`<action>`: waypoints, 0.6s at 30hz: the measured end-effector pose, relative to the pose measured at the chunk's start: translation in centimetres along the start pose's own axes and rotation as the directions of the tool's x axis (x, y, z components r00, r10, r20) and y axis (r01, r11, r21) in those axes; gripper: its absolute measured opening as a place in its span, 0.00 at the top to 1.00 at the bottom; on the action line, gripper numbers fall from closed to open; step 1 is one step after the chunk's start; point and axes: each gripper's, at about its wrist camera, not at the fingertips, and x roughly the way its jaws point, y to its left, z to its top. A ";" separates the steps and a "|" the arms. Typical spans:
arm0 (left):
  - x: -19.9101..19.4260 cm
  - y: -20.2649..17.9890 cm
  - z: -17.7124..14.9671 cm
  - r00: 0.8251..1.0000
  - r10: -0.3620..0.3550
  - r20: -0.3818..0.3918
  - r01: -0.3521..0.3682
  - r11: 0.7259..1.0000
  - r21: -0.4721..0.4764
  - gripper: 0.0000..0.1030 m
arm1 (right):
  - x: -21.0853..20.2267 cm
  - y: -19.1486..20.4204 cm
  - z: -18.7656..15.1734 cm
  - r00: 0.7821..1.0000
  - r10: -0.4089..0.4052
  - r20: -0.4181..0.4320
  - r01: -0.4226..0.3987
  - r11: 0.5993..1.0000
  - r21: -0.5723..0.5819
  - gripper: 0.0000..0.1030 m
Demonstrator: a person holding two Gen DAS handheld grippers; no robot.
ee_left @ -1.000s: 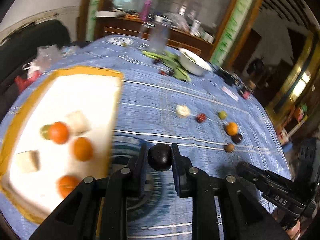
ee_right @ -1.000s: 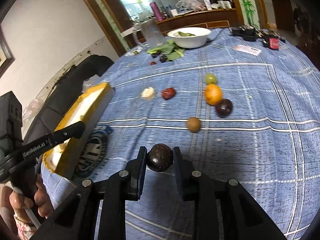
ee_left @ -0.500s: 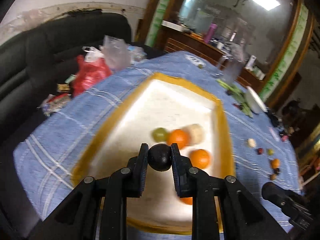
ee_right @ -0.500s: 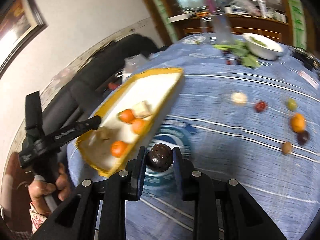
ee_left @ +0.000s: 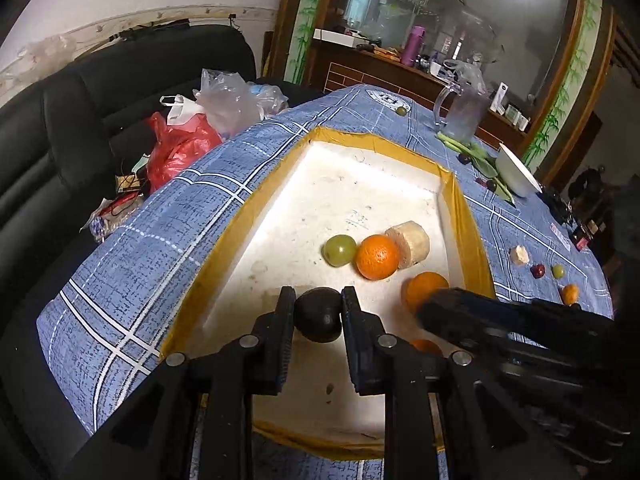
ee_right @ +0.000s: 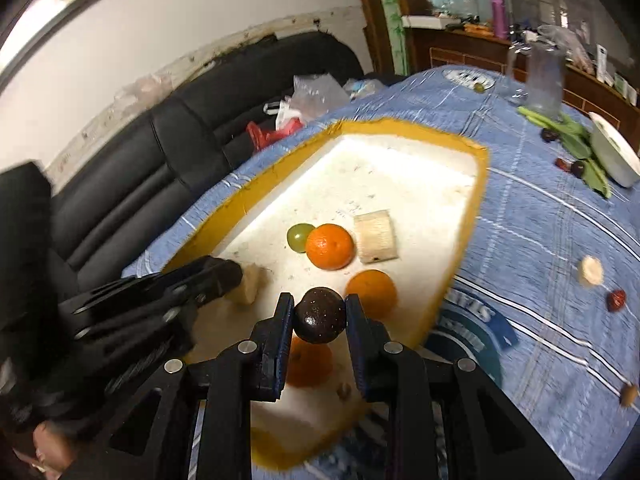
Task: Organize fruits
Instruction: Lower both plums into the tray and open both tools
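My left gripper is shut on a dark round fruit just above the near end of the white tray with a yellow rim. My right gripper is shut on a second dark speckled fruit over the same tray, beside the left gripper. In the tray lie a green grape, oranges and a pale banana chunk. The right gripper shows in the left wrist view.
Loose fruits lie on the blue checked tablecloth to the right. A white bowl, greens and a clear jug stand farther back. Plastic bags rest on a black sofa to the left.
Both grippers have swung left from the open tablecloth to over the tray, each still holding its dark fruit. The right gripper has come in close beside the left.
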 end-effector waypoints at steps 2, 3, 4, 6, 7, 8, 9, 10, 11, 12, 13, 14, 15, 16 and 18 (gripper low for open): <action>0.0 0.2 0.1 1.000 -0.010 -0.002 0.010 1.000 -0.005 0.79 | 1.4 0.3 0.3 1.000 0.002 -0.024 -0.002 1.000 -0.006 0.72; 0.0 0.4 0.2 1.000 -0.010 -0.001 0.010 1.000 -0.012 0.78 | 1.7 0.4 0.3 1.000 0.000 -0.027 -0.001 1.000 -0.009 0.72; 0.0 0.5 0.3 1.000 -0.014 -0.001 0.014 1.000 -0.017 0.78 | 1.9 0.5 0.4 1.000 -0.005 -0.028 0.005 1.000 -0.013 0.72; 0.1 0.9 0.4 0.999 -0.038 -0.004 0.038 0.999 -0.039 0.75 | 2.3 0.6 0.5 0.999 -0.028 -0.027 0.027 0.999 -0.029 0.72; 0.0 1.0 0.4 0.999 -0.041 -0.004 0.041 0.998 -0.046 0.73 | 2.4 0.7 0.5 0.999 -0.037 -0.025 0.036 0.999 -0.037 0.72; 0.0 1.1 0.4 0.999 -0.038 -0.006 0.037 0.998 -0.056 0.72 | 2.5 0.8 0.6 0.999 -0.041 -0.023 0.040 0.998 -0.047 0.72; -0.1 1.3 0.5 1.000 -0.029 -0.005 0.029 0.997 -0.066 0.67 | 2.5 0.7 0.7 0.999 -0.043 -0.021 0.042 0.998 -0.052 0.72; -0.1 1.5 0.5 1.000 -0.024 -0.004 0.023 0.997 -0.079 0.62 | 2.5 0.7 0.8 0.999 -0.044 -0.021 0.043 0.998 -0.053 0.72; -0.2 1.8 0.5 1.000 -0.024 -0.003 0.024 0.995 -0.093 0.59 | 2.5 0.6 0.9 0.999 -0.044 -0.020 0.043 0.998 -0.051 0.72; -0.3 2.3 0.5 0.999 -0.035 -0.002 0.034 0.993 -0.116 0.51 | 2.6 0.8 1.0 0.999 -0.043 -0.020 0.042 0.998 -0.050 0.72; -0.5 2.6 0.5 0.999 -0.048 0.001 0.048 0.990 -0.136 0.43 | 2.6 0.8 1.0 0.999 -0.041 -0.021 0.040 0.998 -0.049 0.72; -0.7 2.9 0.6 0.998 -0.057 0.006 0.057 0.987 -0.152 0.41 | 2.6 0.8 1.1 0.999 -0.040 -0.022 0.039 0.998 -0.051 0.72; -0.8 3.1 0.6 0.998 -0.058 0.010 0.059 0.985 -0.160 0.40 | 2.6 0.9 1.1 0.999 -0.040 -0.022 0.039 0.998 -0.051 0.72; -1.2 3.3 0.7 0.998 -0.056 0.018 0.058 0.984 -0.168 0.40 | 2.5 0.9 1.1 0.999 -0.038 -0.018 0.037 0.998 -0.049 0.72; -1.5 3.5 0.7 0.998 -0.050 0.028 0.054 0.983 -0.175 0.39 | 2.0 0.9 1.3 1.000 -0.027 -0.001 0.027 0.999 -0.037 0.71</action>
